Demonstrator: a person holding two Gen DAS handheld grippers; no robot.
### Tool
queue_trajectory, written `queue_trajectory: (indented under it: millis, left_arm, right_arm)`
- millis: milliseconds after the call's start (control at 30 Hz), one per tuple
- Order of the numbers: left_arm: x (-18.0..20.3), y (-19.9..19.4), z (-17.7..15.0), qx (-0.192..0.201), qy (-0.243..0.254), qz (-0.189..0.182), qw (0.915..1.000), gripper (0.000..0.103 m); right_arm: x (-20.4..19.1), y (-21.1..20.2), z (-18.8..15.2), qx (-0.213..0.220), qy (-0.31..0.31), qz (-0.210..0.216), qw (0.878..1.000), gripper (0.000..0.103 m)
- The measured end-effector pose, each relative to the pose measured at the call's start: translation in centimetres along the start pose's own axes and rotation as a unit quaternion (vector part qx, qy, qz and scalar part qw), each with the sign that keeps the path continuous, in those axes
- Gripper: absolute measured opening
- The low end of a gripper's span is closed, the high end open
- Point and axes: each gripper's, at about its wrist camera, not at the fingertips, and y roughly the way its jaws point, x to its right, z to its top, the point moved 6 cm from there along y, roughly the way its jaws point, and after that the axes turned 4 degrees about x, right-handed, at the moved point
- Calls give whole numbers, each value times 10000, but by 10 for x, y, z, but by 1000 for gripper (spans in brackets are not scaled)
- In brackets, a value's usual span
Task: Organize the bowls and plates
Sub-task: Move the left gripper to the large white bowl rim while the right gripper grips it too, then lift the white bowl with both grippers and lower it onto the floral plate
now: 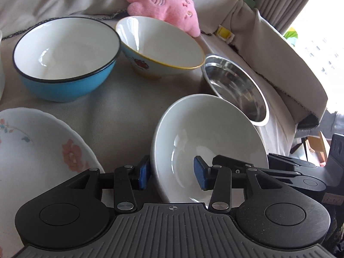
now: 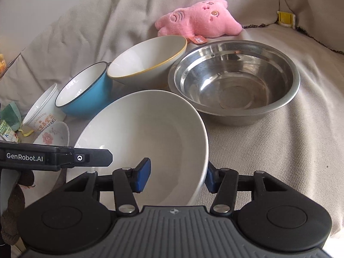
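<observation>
Seen from the left wrist, the left gripper (image 1: 173, 175) stands released astride the near left rim of the white bowl (image 1: 215, 135), one pad outside and one inside, neither pressing; the blue bowl (image 1: 64, 60) and yellow-rimmed bowl (image 1: 163, 43) sit far left, the steel bowl (image 1: 236, 86) far right, a flowered plate (image 1: 38, 150) near left. From the right wrist, the right gripper (image 2: 176, 177) straddles the same white bowl's (image 2: 139, 133) near right rim, fingers (image 2: 143, 176) seemingly clasping it, though I cannot tell for sure; beyond lie the steel bowl (image 2: 234, 81) and a pink plush toy (image 2: 200, 18).
</observation>
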Motion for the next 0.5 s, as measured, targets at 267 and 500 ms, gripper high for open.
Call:
queue_trajectory:
  millis: [267,500]
  left_arm:
    - [5,11,-6,151,158,156,9996,45]
    - [12,13,-9,193,393,559,9975,44]
  right_arm:
    - [-3,2,-3,55,-52,-5,10000,56]
    - [-5,-1,-5,57,-113,-31,9999,55]
